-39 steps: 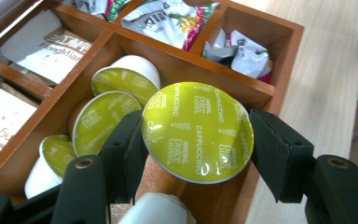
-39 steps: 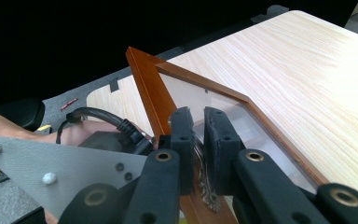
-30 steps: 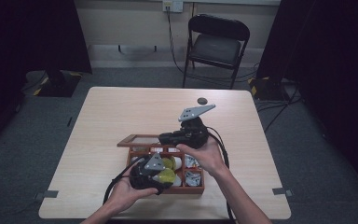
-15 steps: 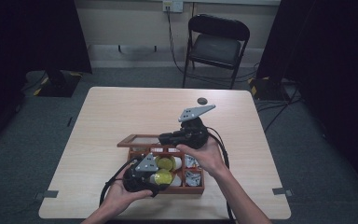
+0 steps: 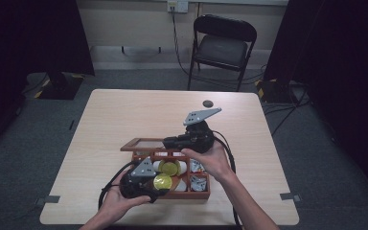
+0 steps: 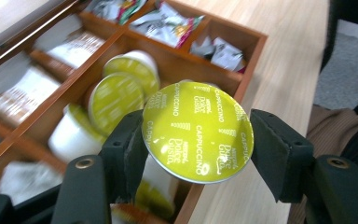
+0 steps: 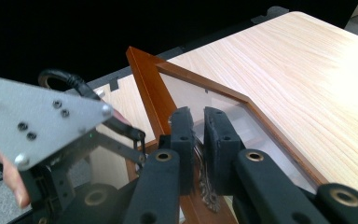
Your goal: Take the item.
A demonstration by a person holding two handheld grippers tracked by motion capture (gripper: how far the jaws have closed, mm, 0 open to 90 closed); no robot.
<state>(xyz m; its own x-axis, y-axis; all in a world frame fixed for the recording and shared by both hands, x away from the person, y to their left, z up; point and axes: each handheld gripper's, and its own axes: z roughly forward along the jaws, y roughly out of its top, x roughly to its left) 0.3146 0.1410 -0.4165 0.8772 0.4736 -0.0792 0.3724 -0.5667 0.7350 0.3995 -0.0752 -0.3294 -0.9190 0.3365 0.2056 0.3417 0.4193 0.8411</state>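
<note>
Between the pads of the left tongs (image 6: 198, 140) a yellow-green capsule (image 6: 197, 132) is clamped, its foil face, printed "CAPPUCCINO", turned toward the left gripper view. The capsule is gripped at its rim on both sides and is held above the near edge of the wooden box (image 6: 249, 65), over the compartment where more capsules of the same kind (image 6: 116, 95) are lying. In the high view the left tongs (image 5: 159, 184) are seen at the front of the box (image 5: 206, 194), on the tabletop (image 5: 124, 115). The right tongs (image 7: 199, 135) are closed on a small ornate metal handle (image 7: 204, 184) of the glass-paned lid (image 7: 205, 100), which is held open, tilted back. Sachets (image 6: 168, 21) are noted in the far compartments.
</note>
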